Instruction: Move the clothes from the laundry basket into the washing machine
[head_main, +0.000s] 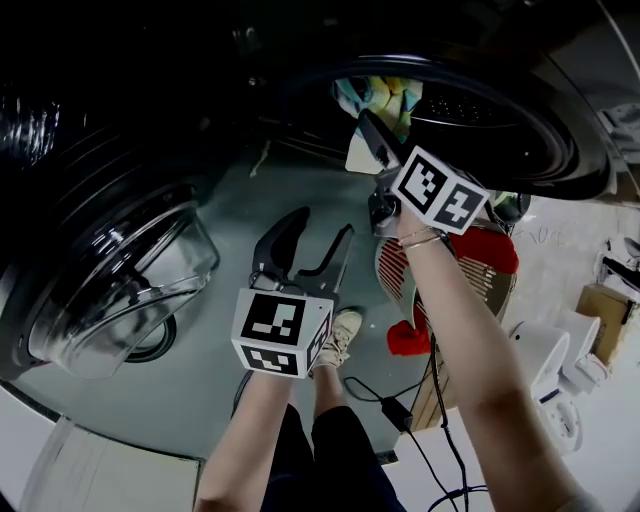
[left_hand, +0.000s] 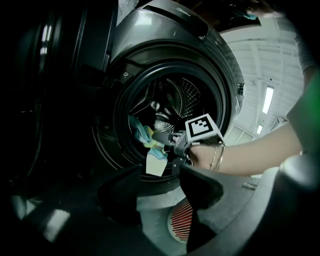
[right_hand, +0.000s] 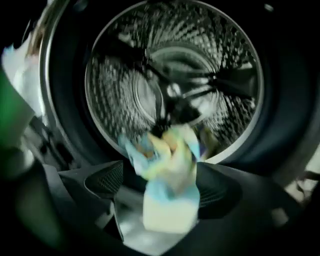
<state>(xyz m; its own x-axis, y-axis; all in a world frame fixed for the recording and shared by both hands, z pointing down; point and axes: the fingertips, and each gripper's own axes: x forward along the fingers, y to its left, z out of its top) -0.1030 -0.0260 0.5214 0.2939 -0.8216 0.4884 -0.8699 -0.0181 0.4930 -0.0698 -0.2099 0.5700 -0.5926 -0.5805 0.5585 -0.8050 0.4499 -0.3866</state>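
Hanging back nearest the person, the left gripper (head_main: 325, 228) has its black jaws spread wide with nothing between them. Beside it and beneath the right forearm sits the round red-slatted laundry basket (head_main: 395, 272). Ahead of both, the right gripper (head_main: 368, 135) is at the mouth of the dark grey front-loading washing machine (left_hand: 165, 30). Its jaws stand well apart, with the crumpled pale-blue, yellow and white cloth (right_hand: 167, 160) lying loose between them rather than pinched, though blur leaves the contact unsure. The cloth's long axis runs along the jaws' pointing line. Its square white end is nearest the gripper's body and droops over the door lip, and its coloured end points ahead into the perforated steel drum (right_hand: 200, 75). The drum lies straight beyond the jaw tips, so the right hand, the nearer one, judged to be releasing, needs only to draw back.
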